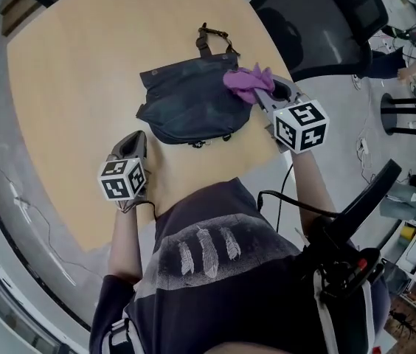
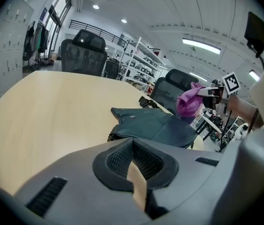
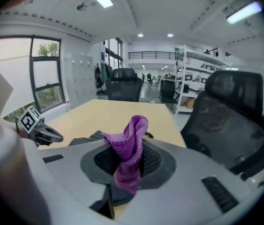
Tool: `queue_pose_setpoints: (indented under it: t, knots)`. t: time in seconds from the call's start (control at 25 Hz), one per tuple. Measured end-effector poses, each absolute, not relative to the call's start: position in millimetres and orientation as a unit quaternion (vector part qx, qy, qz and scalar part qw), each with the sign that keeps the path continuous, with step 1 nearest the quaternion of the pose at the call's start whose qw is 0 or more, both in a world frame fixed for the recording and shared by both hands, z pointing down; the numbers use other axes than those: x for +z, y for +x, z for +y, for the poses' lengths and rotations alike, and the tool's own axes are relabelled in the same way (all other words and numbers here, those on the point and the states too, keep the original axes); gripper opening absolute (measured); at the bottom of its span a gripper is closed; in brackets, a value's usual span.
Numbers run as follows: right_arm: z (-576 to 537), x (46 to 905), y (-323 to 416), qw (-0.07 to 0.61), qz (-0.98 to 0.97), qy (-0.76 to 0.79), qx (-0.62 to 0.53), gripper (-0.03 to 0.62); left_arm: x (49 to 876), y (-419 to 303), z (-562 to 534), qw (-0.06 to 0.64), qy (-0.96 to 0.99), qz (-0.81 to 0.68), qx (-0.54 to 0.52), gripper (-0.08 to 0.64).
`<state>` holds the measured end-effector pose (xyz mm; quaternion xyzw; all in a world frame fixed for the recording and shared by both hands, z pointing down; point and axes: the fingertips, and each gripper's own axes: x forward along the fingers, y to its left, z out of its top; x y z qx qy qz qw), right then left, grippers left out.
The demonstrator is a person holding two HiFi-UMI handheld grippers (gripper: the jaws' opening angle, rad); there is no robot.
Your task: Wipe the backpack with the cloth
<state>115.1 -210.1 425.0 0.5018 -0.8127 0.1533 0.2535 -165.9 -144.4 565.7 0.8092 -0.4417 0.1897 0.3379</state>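
- Backpack (image 1: 189, 98): dark and soft, laid flat on the table (image 1: 60, 87). No part of it is seen to be lifted.
- Orientation of the backpack: the carry handle (image 1: 212, 38) points away from the person and the base is turned toward the person. The base-to-handle axis is tilted a little to the person's right. The body is seen slightly wider than deep, so the long axis is judged with some doubt.
- Cloth (image 1: 246, 82): purple and bunched, held over the backpack's upper right corner, on the handle side. Contact with the fabric cannot be confirmed.
- Right gripper (image 1: 261, 94): positioned at the backpack's right edge. Its jaws are clamped on the cloth, and a fold is seen standing up between the pads.
- Left gripper (image 1: 136, 142): held just off the backpack's lower left corner, apart from it. Its jaws are closed together with nothing between them.
- Step in hand: the cloth is judged to be at the start of a wiping stroke.
- Next move: the cloth is to be pressed flat and drawn across the top panel. The backpack may need to be steadied at its near left corner, as light fabric is likely to slide.
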Motion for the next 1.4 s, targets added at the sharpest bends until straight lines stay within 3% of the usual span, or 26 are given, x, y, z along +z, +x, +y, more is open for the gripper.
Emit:
queue_pose_setpoints:
  t: [0.16, 0.36, 1.08, 1.4]
  knots:
    - [-227, 453, 155, 0.351, -0.759, 0.54, 0.094, 0.074, 567, -153, -146, 0.341, 0.811, -0.434, 0.195, 0.008]
    - [-225, 538, 115, 0.434, -0.758, 0.468, 0.133, 0.074, 565, -141, -144, 0.34, 0.812, -0.428, 0.202, 0.008]
    - [-207, 574, -43, 0.491, -0.816, 0.289, 0.098, 0.075, 576, -133, -137, 0.363, 0.815, -0.411, 0.187, 0.008]
    - [-205, 574, -99, 0.482, -0.839, 0.234, 0.098, 0.074, 579, -139, -135, 0.367, 0.817, -0.405, 0.182, 0.008]
